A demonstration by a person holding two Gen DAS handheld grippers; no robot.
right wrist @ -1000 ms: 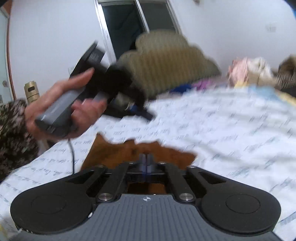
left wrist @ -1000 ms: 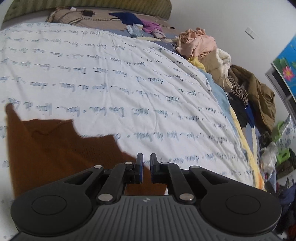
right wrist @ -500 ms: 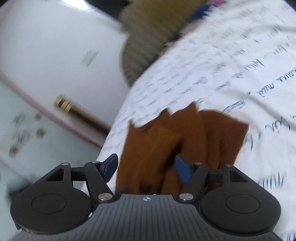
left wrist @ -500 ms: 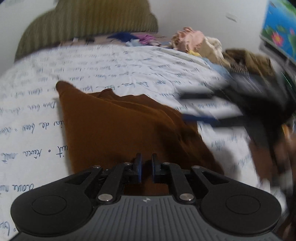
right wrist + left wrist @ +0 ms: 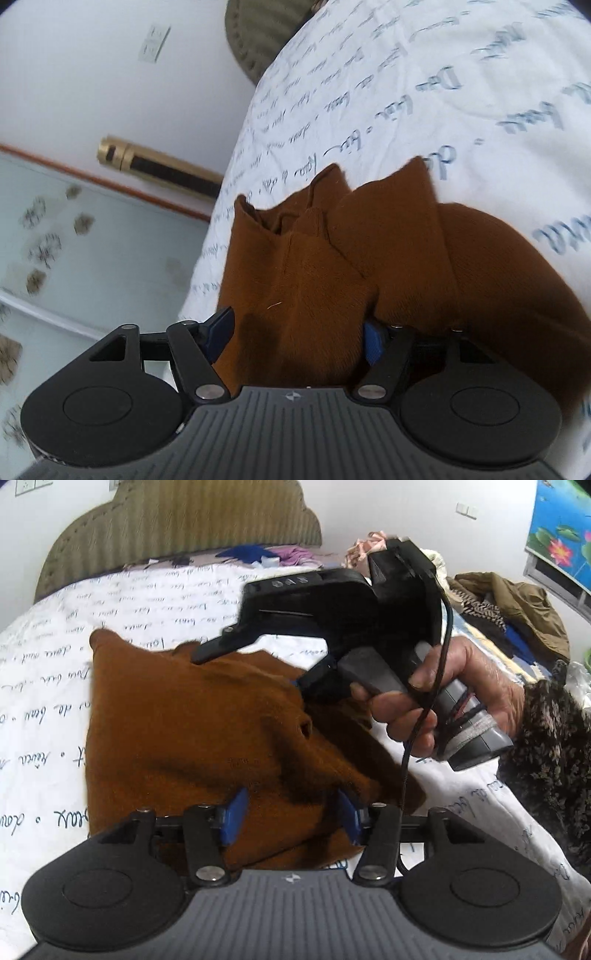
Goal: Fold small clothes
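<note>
My left tool [image 5: 291, 818] pointed steeply down at the brown knit garment [image 5: 192, 731], which lay rumpled on the bed's white sheet [image 5: 48, 657] printed with blue handwriting. Its jaws were opening, the blue pads [image 5: 233, 815] standing apart with brown cloth lying between them and not pressed by either. The garment sat in the near middle of the bed, one corner reaching toward the far left and loose folds bunched at its right side.

My right hand [image 5: 458, 698] came in from the right, fingers wrapped round the grey handle, thumb on top, a black cable hanging from it, the patterned sleeve [image 5: 550, 746] behind it. It held my right tool [image 5: 295, 338] tipped down toward the right edge of the garment [image 5: 369, 266]. In the right wrist view the scene was rolled over sideways. Those jaws were opening too, spread wide with a raised fold of the brown cloth between the pads [image 5: 221, 332]; I could not see them pinching it.

Beyond the sheet stood the olive headboard [image 5: 177, 520], and heaped clothes [image 5: 509, 605] lay at the far right.
</note>
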